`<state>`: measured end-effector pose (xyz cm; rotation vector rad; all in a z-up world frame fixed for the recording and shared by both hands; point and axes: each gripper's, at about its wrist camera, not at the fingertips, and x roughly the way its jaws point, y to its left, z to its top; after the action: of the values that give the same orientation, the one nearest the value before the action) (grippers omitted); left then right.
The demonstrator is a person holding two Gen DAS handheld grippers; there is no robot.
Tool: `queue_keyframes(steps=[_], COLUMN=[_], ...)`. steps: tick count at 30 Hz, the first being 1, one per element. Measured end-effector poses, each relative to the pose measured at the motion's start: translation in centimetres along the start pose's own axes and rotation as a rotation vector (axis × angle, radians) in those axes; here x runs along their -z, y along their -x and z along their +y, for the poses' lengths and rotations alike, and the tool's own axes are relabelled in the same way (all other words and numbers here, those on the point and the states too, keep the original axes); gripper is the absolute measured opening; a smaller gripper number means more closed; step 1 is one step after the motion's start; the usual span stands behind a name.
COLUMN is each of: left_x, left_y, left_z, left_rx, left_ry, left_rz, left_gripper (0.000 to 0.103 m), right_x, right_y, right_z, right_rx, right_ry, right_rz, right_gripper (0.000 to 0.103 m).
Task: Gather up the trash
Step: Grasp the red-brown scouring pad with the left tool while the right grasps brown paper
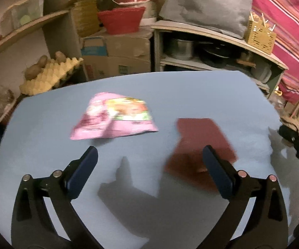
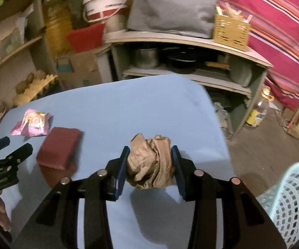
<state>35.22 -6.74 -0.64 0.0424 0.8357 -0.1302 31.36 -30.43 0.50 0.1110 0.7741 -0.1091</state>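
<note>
My right gripper is shut on a crumpled brown paper ball and holds it above the blue table. My left gripper is open and empty above the table; it also shows at the left edge of the right wrist view. A pink snack wrapper lies flat on the table ahead of the left gripper, left of centre; it also shows in the right wrist view. A dark red box lies by the left gripper's right finger, and it shows in the right wrist view.
A pale green mesh basket stands on the floor, right of the table. A shelf unit with pots stands behind the table. A bottle stands on the floor. Cardboard boxes and an egg tray are at back left.
</note>
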Motion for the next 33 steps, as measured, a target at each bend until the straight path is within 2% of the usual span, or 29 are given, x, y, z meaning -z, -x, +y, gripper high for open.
queue_keyframes(steps=[3,8,13,17,22,30,33], left_x=[-0.2,-0.5,-0.6,-0.7,-0.9,-0.9,-1.1], left_y=[-0.9,-2.2,-3.7,-4.6,-4.9,-4.2,-2.2], left_z=[-2.4,-5.5,-6.9,-7.4,-6.8,-6.1,-6.3], left_rx=[0.028,0.001,-0.021,-0.002,-0.016,-0.005,-0.024], left_ry=[0.01,-0.036,-0.076,-0.077,-0.048,-0.01,-0.017], left_rz=[0.023,0.012,0.026,0.042,0.042,0.021,-0.04], left_gripper=[0.098,0.097,0.097,0.079,0.064,0.063,0.063], right_x=[0.5,1.5,2.4,2.4,2.5,2.7,2.8], right_y=[0.9,2.2,3.3,3.7,3.6,3.9,4.3], right_z=[-1.9,-2.9,-2.6,-3.0,-3.2,-2.5,-2.6], right_rx=[0.013,0.026,0.043,0.035,0.015,-0.01,-0.014], right_ry=[-0.024,-0.013,0.052,0.045,0.032,0.027,0.025], right_rz=[-0.003,-0.01,-0.018,-0.028,-0.021,-0.036,-0.047], right_gripper=[0.041,0.041,0.041,0.041,0.041,0.041,0.041])
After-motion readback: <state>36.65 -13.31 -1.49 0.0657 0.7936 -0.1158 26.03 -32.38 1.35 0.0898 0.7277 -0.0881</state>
